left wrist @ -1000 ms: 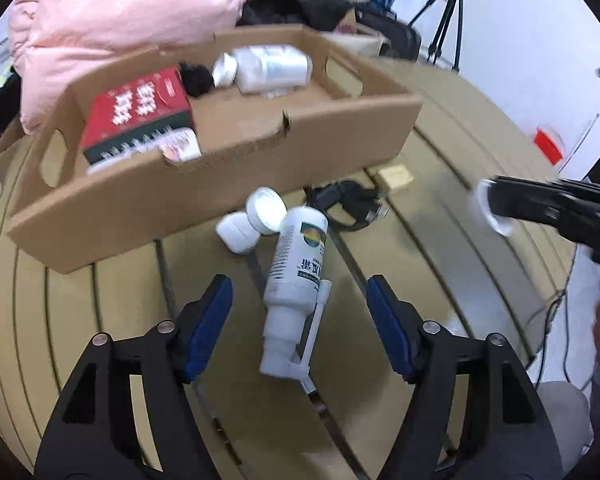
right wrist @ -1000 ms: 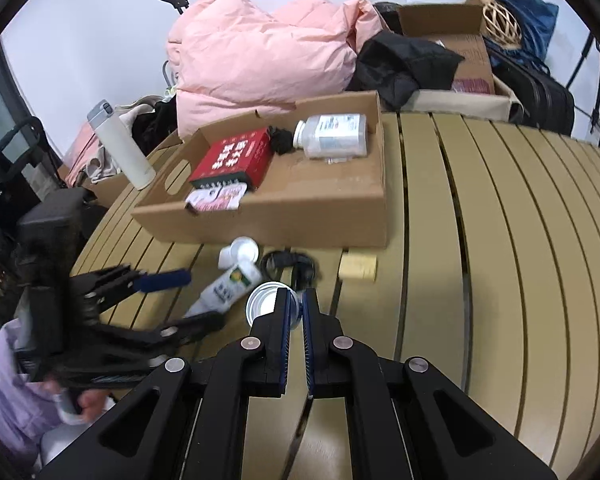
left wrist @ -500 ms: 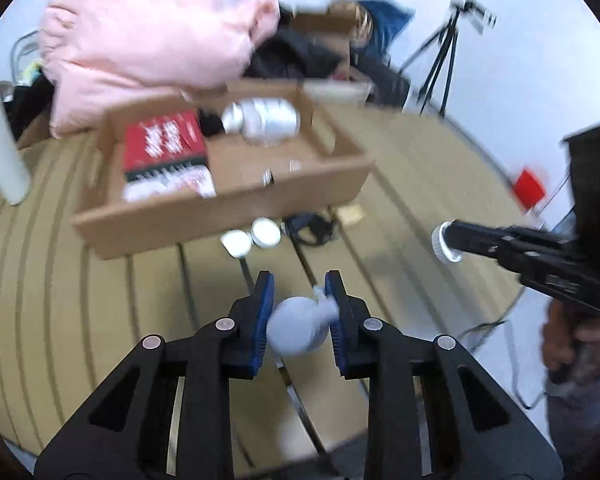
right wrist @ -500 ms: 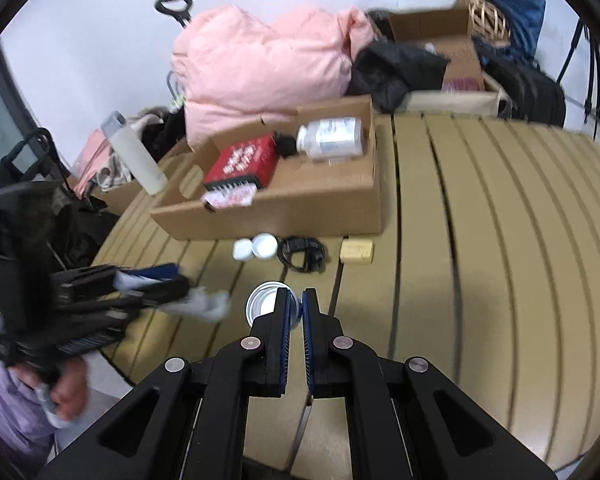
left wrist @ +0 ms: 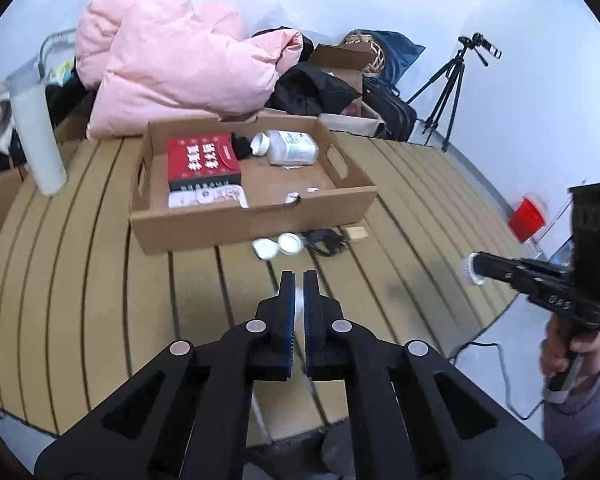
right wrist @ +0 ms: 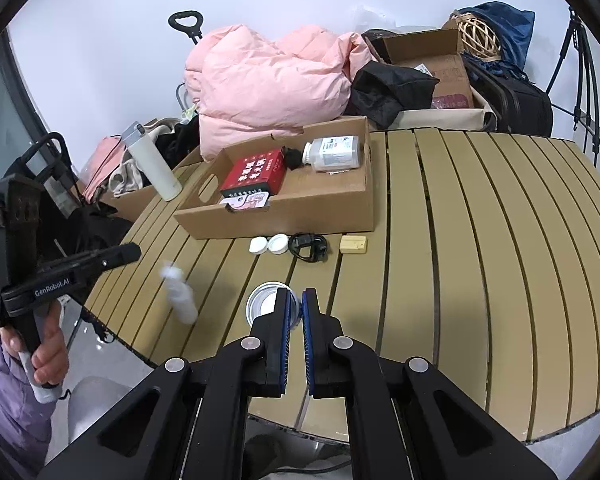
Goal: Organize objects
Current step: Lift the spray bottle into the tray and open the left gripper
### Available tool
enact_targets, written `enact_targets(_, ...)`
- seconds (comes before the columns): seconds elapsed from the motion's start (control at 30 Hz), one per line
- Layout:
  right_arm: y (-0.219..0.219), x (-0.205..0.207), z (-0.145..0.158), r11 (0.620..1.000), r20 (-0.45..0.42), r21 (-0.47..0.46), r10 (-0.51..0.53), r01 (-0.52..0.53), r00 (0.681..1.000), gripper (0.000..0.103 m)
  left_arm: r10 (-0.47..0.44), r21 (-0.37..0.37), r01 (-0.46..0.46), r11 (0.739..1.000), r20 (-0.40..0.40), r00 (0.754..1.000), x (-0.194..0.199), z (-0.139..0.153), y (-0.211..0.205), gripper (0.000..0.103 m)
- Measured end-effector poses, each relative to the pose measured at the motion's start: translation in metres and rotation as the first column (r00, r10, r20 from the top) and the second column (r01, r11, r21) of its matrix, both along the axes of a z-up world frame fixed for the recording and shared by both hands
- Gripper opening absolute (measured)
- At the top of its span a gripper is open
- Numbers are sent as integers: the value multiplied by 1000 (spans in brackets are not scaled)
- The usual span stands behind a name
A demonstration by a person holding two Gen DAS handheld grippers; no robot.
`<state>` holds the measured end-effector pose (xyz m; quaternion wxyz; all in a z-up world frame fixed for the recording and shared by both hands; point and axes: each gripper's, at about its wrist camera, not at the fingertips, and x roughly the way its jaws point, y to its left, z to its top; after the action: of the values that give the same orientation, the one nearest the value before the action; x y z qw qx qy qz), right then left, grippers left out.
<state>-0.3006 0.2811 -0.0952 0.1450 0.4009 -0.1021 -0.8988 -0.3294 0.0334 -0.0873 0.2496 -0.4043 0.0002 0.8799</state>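
As left gripper (left wrist: pixel 299 280) jaws just closed empty, spray bottle (right wrist: pixel 180 298) (blurred) below

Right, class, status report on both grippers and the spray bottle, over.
Left gripper just closed, shut; white shows between jaws. Right gripper shut on cap. Bottle blurred at left tips, grip unclear. Nothing blocking box.

left gripper (left wrist: pixel 299 280): jaws have just been closing, now nearly together; a sliver of something white shows between the blue pads, too little to name
right gripper (left wrist: pixel 473 271): at right edge, clamped on a white round cap (left wrist: pixel 469 270)
cardboard tray (left wrist: pixel 256 222): on the slatted table (left wrist: pixel 80 280); holds a red box (left wrist: pixel 202 160) and a white bottle (left wrist: pixel 290 147) on its side
in front of tray: two white caps (left wrist: pixel 278 245), black cable (left wrist: pixel 323 239), tan block (left wrist: pixel 356 233)
behind tray: pink jacket (left wrist: pixel 172 60)
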Motion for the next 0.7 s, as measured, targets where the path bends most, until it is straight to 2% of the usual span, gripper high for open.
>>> enact_targets(0.03,0,-1,-3,1000,1,10,-10,10,1000,7,8,-35,-8,999,1,1000,-4,-7,2,6)
enact_targets(0.07,-1,-2,-6,1000,9,14,-15,14,1000,7,25,-81,-23,996,19,1000,-7,-17,1,25)
enact_targets(0.1,-1,-2,-10,1000,18,12,-17,16,1000,7,32,-90,-28,996,35,999,-8,-24,-1,52)
enact_targets(0.13,-1,-1,-15,1000,26,4,-11,11,1000,7,38,-81,-34,996,49,998,-7,-32,-5,61)
enact_targets(0.17,-2,0,-20,1000,31,-1,-2,2,1000,7,37,-77,-32,996,54,998,-6,-39,-6,66)
enact_targets(0.23,-6,-1,-31,1000,49,2,12,-12,999,7,5,-92,2,996,74,997,-6,-53,2,67)
enact_targets(0.3,-8,-6,-42,1000,75,-9,20,-19,997,7,-48,-152,62,986,98,994,-12,-70,19,72)
enact_targets(0.37,-12,-12,-49,1000,93,-21,26,-24,995,7,-65,-259,100,961,141,988,-22,-93,37,71)
enact_targets(0.4,-14,-14,-50,999,93,-23,29,-27,995,7,-55,-300,100,948,155,986,-27,-102,42,64)
enact_targets(0.43,-16,-16,-50,999,91,-26,35,-33,995,7,-37,-317,92,944,174,984,-33,-111,44,52)
enact_targets(0.47,-17,-17,-50,999,89,-28,39,-37,995,7,-22,-308,85,948,201,979,-38,-117,43,27)
enact_targets(0.6,-16,-24,-55,999,98,-33,45,-42,994,7,-19,-216,65,974,208,978,-38,-103,36,24)
enact_targets(0.7,-12,-39,-52,995,99,-95,52,-42,994,7,-53,-113,72,991,165,985,-34,-70,35,24)
